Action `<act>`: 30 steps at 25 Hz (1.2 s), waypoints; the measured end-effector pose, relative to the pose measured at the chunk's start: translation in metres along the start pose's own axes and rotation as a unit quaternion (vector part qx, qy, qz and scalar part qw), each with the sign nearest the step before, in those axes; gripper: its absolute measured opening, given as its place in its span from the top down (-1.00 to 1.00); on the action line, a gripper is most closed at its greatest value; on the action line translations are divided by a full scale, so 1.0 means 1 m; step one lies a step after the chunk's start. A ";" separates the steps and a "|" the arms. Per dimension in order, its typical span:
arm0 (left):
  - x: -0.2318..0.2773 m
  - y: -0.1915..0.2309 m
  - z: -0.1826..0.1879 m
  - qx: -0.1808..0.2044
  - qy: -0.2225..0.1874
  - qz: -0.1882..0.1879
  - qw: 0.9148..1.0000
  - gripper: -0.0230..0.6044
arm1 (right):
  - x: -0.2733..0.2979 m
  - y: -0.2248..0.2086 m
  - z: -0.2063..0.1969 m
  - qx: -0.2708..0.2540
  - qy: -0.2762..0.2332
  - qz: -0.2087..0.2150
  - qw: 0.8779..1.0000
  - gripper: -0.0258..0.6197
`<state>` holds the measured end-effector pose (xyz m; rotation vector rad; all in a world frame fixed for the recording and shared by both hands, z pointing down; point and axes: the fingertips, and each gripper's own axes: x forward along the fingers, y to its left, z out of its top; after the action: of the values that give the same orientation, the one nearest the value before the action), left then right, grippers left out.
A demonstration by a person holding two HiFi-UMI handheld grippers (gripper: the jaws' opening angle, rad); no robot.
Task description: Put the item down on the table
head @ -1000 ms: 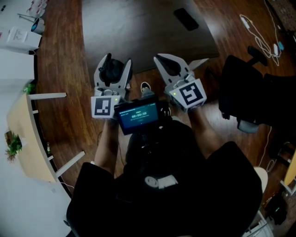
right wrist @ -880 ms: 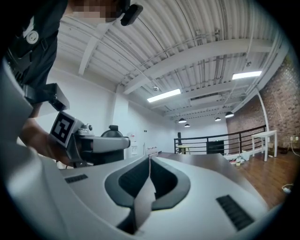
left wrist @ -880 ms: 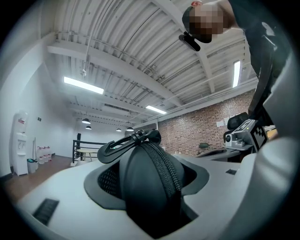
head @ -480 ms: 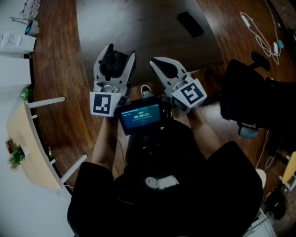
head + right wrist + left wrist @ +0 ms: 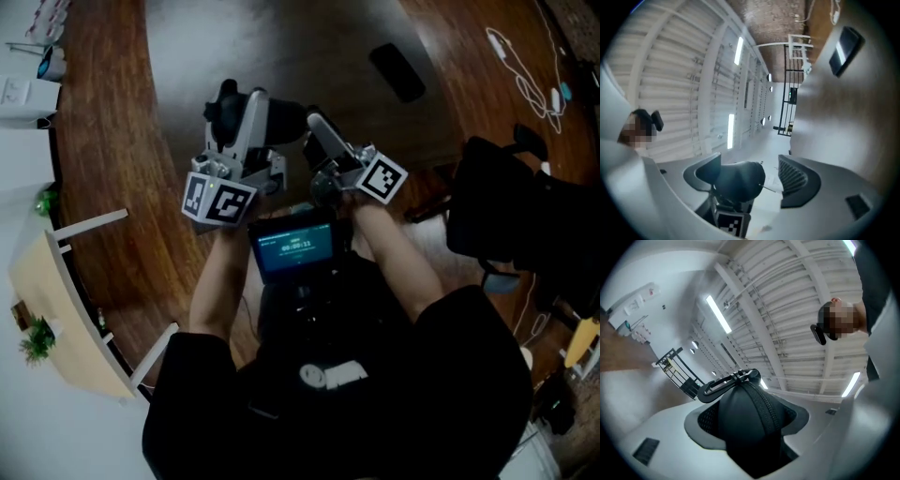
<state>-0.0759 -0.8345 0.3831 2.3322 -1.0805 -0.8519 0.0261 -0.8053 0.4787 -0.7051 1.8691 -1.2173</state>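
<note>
A black zippered pouch [image 5: 225, 111] with a carabiner clip [image 5: 726, 382] sits between the jaws of my left gripper [image 5: 242, 105], which is shut on it above the dark grey table [image 5: 281, 42]. In the left gripper view the pouch [image 5: 750, 427] fills the gap between the pads. My right gripper [image 5: 305, 127] is close beside it on the right. Its jaws have just been opening. In the right gripper view the pouch [image 5: 736, 183] lies between them near the left pad, and the right pad [image 5: 799, 180] stands apart from it.
A flat black device [image 5: 398, 72] lies on the table farther back. White cables [image 5: 525, 66] trail on the wooden floor at the right, near a black chair [image 5: 506, 197]. A lit screen [image 5: 295, 246] hangs at the person's chest. White furniture [image 5: 66, 272] stands at the left.
Both grippers have moved forward over the table edge and rolled, so their marker cubes now tilt. The right gripper's jaws, shut before, have spread and now stand on either side of the pouch.
</note>
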 end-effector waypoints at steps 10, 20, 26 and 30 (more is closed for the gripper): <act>0.018 0.039 -0.014 -0.047 0.015 -0.007 0.999 -0.04 | 0.056 -0.006 0.012 -0.004 -0.015 0.026 1.000 -0.02; 0.001 0.077 -0.050 -0.050 0.115 -0.043 0.991 -0.08 | 0.069 -0.024 0.000 -0.173 0.112 -0.002 0.978 -0.01; -0.032 0.112 -0.111 -0.017 0.229 -0.059 0.972 -0.10 | 0.043 -0.071 -0.015 -0.175 0.152 -0.059 0.971 0.00; -0.038 0.128 -0.135 -0.061 0.263 -0.010 0.963 -0.13 | 0.031 -0.100 -0.021 -0.170 0.184 -0.099 0.963 0.00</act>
<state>-0.0700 -0.8651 0.5701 2.2741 -0.7517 -0.2597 -0.0055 -0.8580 0.5661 -0.9167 2.4021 -1.2278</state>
